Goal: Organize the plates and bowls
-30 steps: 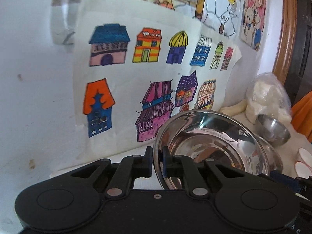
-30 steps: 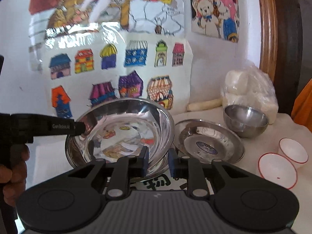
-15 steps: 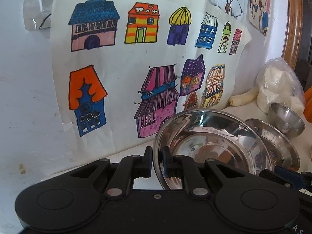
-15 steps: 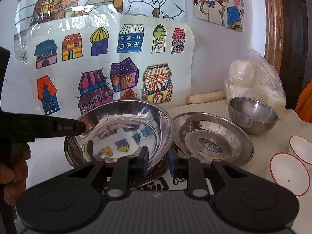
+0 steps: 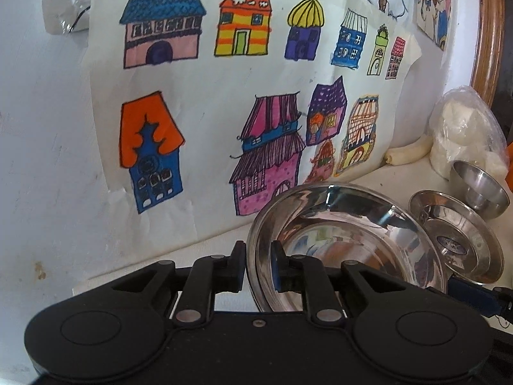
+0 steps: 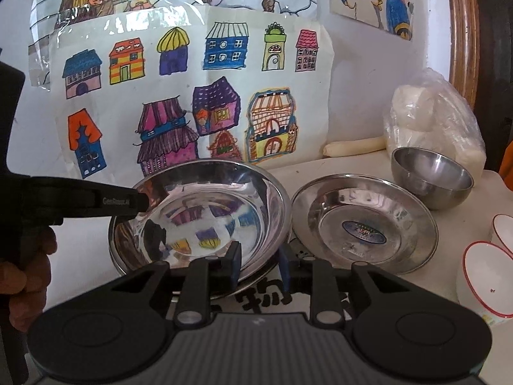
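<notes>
A large shiny steel deep plate (image 6: pixel 205 208) rests near the wall on top of another steel plate whose rim (image 6: pixel 118 266) shows beneath it. My left gripper (image 5: pixel 258 268) straddles its left rim (image 5: pixel 253 256); the jaws are opening and a gap shows beside the inner pad. In the right wrist view that gripper's finger (image 6: pixel 128 200) reaches over the rim from the left. My right gripper (image 6: pixel 259 264) straddles the near rim, its jaws also opening, with the pads off the metal.
Right of the stack lie a steel plate with a blue sticker (image 6: pixel 364 224), a small steel bowl (image 6: pixel 431 176) and two white red-rimmed bowls (image 6: pixel 487 276). A plastic bag of white stuff (image 6: pixel 433 118) stands at the back. The drawing-covered wall (image 6: pixel 224 96) is close behind. A hand (image 6: pixel 25 276) holds the left gripper.
Both grippers came down and closer to the wall with the deep plate, which now sits on the plate below. Both pairs of fingers have spread off its rim.
</notes>
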A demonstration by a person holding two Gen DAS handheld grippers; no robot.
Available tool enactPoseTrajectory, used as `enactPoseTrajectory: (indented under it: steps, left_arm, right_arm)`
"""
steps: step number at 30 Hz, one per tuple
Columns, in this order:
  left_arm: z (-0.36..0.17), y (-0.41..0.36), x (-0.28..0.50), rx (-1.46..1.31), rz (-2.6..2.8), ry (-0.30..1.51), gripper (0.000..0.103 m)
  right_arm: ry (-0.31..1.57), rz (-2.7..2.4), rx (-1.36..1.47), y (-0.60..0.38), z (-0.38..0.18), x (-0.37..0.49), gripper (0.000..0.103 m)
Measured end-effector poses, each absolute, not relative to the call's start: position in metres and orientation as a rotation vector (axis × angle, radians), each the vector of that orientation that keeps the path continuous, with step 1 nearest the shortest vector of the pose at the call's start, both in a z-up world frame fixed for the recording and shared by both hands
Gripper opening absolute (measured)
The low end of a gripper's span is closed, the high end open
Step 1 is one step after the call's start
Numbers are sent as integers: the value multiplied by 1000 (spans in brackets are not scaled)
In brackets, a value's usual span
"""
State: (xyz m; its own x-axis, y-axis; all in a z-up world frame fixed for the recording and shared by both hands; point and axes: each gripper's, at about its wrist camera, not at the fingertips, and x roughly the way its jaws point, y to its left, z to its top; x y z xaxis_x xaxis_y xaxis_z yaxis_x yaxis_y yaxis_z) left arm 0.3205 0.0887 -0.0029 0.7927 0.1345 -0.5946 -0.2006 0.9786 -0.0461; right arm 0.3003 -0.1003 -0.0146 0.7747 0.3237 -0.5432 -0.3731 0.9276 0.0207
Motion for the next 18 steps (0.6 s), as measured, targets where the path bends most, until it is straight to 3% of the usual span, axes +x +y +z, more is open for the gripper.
enactPoseTrajectory:
  steps: [7,9,12,14,18]
  left_arm:
    - [-3,88,316,-113,180,634,20]
    - [-1,87,315,-114,176,627,29]
    - [3,86,310,-105,179,611,45]
    - [8,85,306,-102,179,595,60]
    - [22,78,298,-89,163,547,81]
  right_arm:
    - [572,408,-85,-102,-13,295,35]
    - [558,421,-89,-101,-10,291,35]
    - [542,418,-92,-102,-6,287,44]
    - [532,414,-76,-106,-3,284,56]
    - [503,393,-30,-121,3,275,72]
